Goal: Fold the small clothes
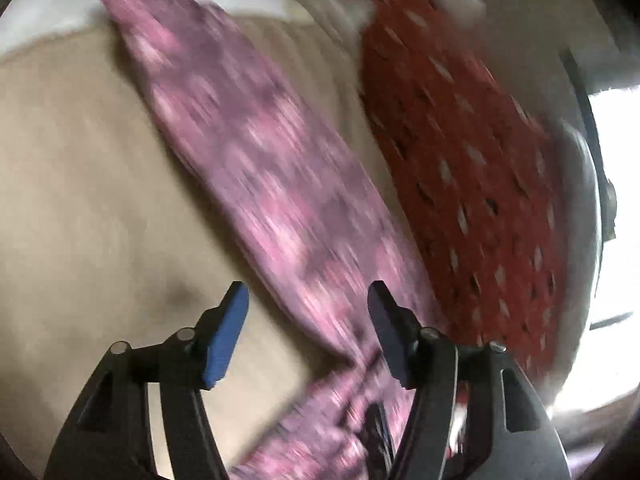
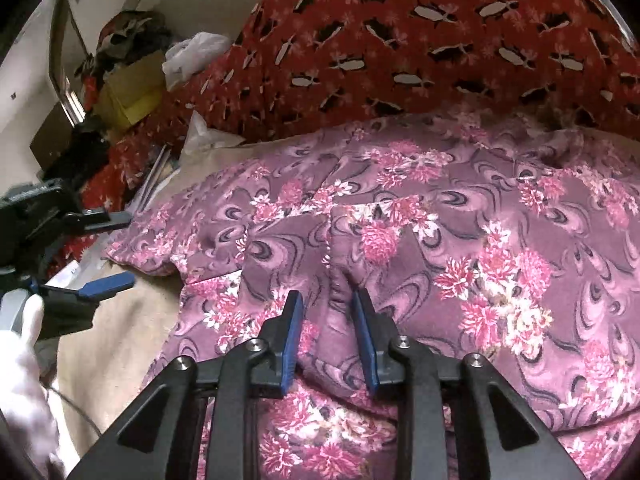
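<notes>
Purple floral garment (image 2: 400, 220) lies spread on the beige surface (image 2: 120, 340). Right gripper (image 2: 326, 304) pads straddle a raised fold, narrowly apart. Left gripper (image 1: 308, 300) jaws stand apart, empty.

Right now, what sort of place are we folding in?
Probably a lived-in bedroom or storage corner, not a lab: the pink floral garment lies on a beige blanket, a red patterned cloth behind it, and boxes and bags piled by the wall.
</notes>
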Demonstrator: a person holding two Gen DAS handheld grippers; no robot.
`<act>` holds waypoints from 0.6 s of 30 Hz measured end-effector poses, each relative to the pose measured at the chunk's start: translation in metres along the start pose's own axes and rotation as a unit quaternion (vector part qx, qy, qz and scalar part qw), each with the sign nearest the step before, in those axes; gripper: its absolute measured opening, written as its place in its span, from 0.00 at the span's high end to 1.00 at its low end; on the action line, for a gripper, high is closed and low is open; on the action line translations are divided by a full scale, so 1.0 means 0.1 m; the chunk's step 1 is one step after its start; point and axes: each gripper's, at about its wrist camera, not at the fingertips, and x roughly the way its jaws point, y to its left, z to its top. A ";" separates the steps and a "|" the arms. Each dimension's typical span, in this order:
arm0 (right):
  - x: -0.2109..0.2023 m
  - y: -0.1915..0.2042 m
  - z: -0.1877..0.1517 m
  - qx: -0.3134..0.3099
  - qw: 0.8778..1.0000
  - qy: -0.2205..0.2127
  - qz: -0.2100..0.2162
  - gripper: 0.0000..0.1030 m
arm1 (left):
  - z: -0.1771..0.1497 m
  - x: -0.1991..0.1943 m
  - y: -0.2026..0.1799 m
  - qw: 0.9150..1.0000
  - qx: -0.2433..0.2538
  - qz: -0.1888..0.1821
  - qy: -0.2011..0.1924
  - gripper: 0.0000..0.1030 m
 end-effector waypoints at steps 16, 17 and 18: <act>-0.03 -0.07 0.01 0.011 1.000 -0.007 0.012 0.73 | 1.33 -0.04 0.90 0.991 -0.122 0.030 -0.053 0.36; -0.03 -0.07 0.01 0.012 1.000 -0.007 0.014 0.73 | 1.35 -0.02 0.89 0.991 -0.125 0.021 -0.052 0.44; -0.03 -0.08 0.01 0.013 1.000 -0.007 0.014 0.73 | 1.37 0.00 0.88 0.991 -0.126 0.011 -0.050 0.71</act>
